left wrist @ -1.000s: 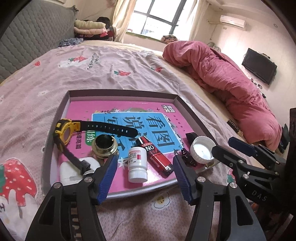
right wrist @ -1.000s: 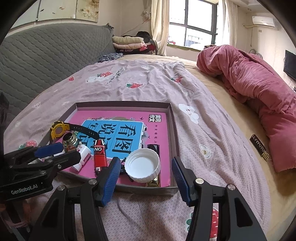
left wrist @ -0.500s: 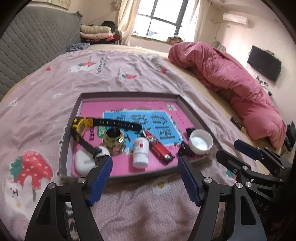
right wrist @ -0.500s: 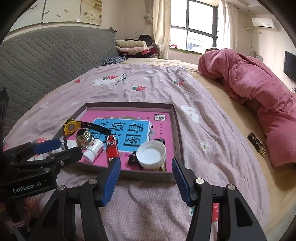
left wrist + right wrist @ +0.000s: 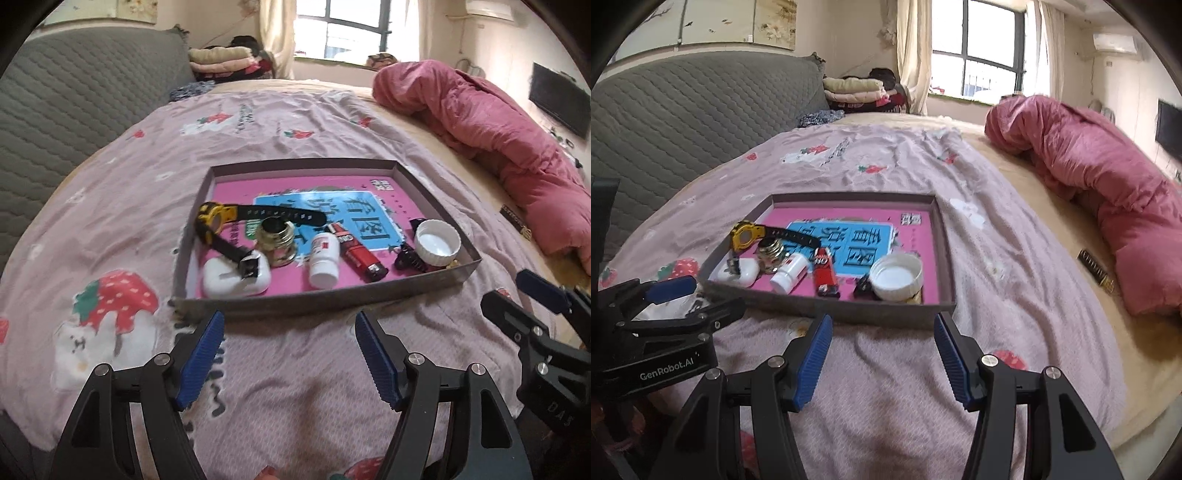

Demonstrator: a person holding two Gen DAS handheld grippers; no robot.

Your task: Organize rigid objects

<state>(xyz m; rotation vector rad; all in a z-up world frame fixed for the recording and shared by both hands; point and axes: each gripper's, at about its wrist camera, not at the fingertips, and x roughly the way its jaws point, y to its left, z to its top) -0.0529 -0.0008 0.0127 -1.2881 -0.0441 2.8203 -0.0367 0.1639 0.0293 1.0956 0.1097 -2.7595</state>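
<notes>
— While we look along the left claw [image 5: 289, 339], what do we have between its blue pads?

— Nothing but the pink bedsheet [image 5: 295, 387]. Its jaws stand wide apart and grip nothing. The right claw [image 5: 882, 345] is the same: spread wide, empty, only sheet between the pads.

— And where is the tray [image 5: 314, 301] from each?

— Just ahead of both claws, its near wall a little beyond the fingertips, not touching them. From the right claw the tray [image 5: 827, 304] sits ahead and slightly left.

— What do we see lying in it?

— Straight ahead of the left claw, a small white pill bottle [image 5: 324, 260] lies on its side, with a red lighter [image 5: 360, 254] just right of it. Ahead and left are a white earbud case [image 5: 225, 280], a brass-coloured ring [image 5: 277, 240] and a yellow watch [image 5: 214, 218] whose black strap drapes over the case. Ahead and right, a white jar lid [image 5: 437, 242] lies open side up by the tray's corner, a black clip [image 5: 406, 258] touching it.

— Do the claws see each other?

— Yes. The right one shows at the far right of the left view [image 5: 535, 302], the left one at the far left of the right view [image 5: 679, 299], both beside the tray, not over it.
</notes>
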